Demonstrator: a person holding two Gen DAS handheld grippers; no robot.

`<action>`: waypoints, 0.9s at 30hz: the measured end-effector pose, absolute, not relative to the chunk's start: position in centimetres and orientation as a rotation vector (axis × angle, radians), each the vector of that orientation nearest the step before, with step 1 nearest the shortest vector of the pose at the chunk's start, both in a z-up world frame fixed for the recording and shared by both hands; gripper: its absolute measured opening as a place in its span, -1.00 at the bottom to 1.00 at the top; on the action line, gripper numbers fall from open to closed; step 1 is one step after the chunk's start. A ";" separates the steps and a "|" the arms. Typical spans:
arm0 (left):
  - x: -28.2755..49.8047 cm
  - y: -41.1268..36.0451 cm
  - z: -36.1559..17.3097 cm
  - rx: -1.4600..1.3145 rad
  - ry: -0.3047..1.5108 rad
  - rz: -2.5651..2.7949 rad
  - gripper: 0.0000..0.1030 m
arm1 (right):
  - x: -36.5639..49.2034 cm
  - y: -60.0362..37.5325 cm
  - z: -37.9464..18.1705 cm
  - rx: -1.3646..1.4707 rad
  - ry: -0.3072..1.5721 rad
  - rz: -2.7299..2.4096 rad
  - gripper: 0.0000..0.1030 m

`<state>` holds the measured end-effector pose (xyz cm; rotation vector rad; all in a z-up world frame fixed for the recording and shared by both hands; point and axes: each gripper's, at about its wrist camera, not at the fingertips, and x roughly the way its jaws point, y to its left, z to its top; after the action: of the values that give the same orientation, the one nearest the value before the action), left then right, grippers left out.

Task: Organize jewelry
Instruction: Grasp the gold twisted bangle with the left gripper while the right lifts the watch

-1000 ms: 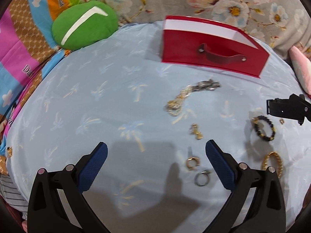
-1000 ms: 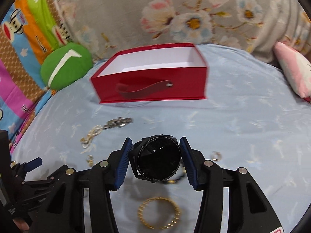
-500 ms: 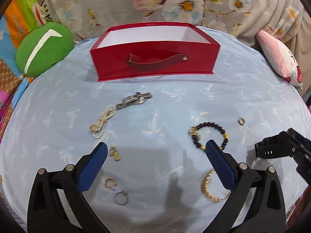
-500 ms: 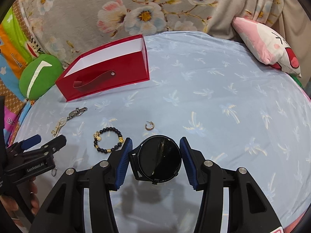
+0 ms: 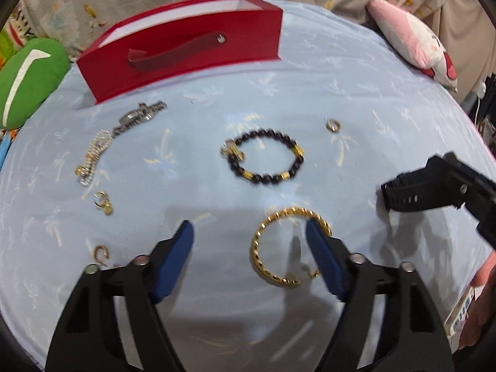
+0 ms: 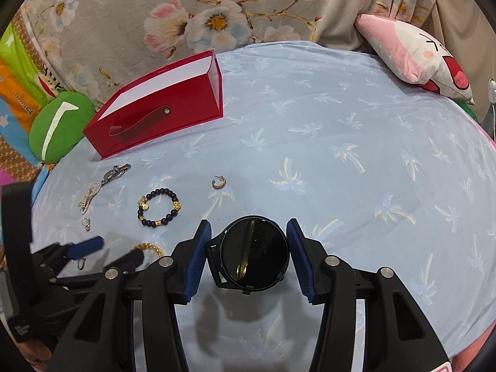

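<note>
Right gripper (image 6: 249,249): your jaws clamp the black watch (image 6: 254,253); its dial shows only here.
Left gripper (image 5: 249,246): your jaws are spread above the gold bracelet (image 5: 280,245).
Left view only: watch strap.

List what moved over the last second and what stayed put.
The left tongs swung rightward, from above the small rings to hover open over the gold bracelet. The right tongs swung away from the red box, clamped on the black watch throughout. Nothing was picked up or released; the beaded bracelet and the other pieces lie unmoved.
</note>
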<state>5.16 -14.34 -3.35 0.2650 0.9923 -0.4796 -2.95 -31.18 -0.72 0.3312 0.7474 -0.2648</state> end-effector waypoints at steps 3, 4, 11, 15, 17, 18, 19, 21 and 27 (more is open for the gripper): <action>4.6 -14.6 -4.1 0.293 0.991 -0.471 -0.04 | -3.2 -31.3 -0.8 0.341 0.745 -0.265 -0.04; 4.4 -14.8 -4.1 0.307 0.981 -0.471 -0.14 | -3.2 -31.3 -0.9 0.343 0.745 -0.264 -0.04; 4.5 -13.7 -3.0 0.256 0.979 -0.497 -0.94 | -3.1 -30.8 -0.5 0.342 0.733 -0.241 -0.04; 4.9 -12.4 -0.3 0.220 0.910 -0.486 -0.94 | -2.5 -30.2 0.3 0.328 0.713 -0.221 -0.04; 5.6 -11.7 1.2 0.196 0.879 -0.473 -0.94 | -1.9 -29.7 1.0 0.317 0.697 -0.203 -0.04; 5.9 -11.3 2.0 0.185 0.864 -0.465 -0.94 | -1.6 -29.5 1.4 0.311 0.690 -0.193 -0.04; 6.4 -10.9 2.7 0.173 0.847 -0.455 -0.94 | -1.1 -29.2 1.8 0.306 0.679 -0.180 -0.04; 7.6 -9.7 4.5 0.151 0.802 -0.424 -0.94 | 0.0 -28.6 3.1 0.288 0.644 -0.150 -0.04; 11.9 -6.8 9.2 0.114 0.675 -0.331 -0.94 | 4.4 -27.0 7.6 0.249 0.544 -0.051 -0.07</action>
<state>11.90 -6.85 9.20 0.1143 0.6747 -0.3313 4.36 -27.01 7.65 0.2491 0.5438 -0.0510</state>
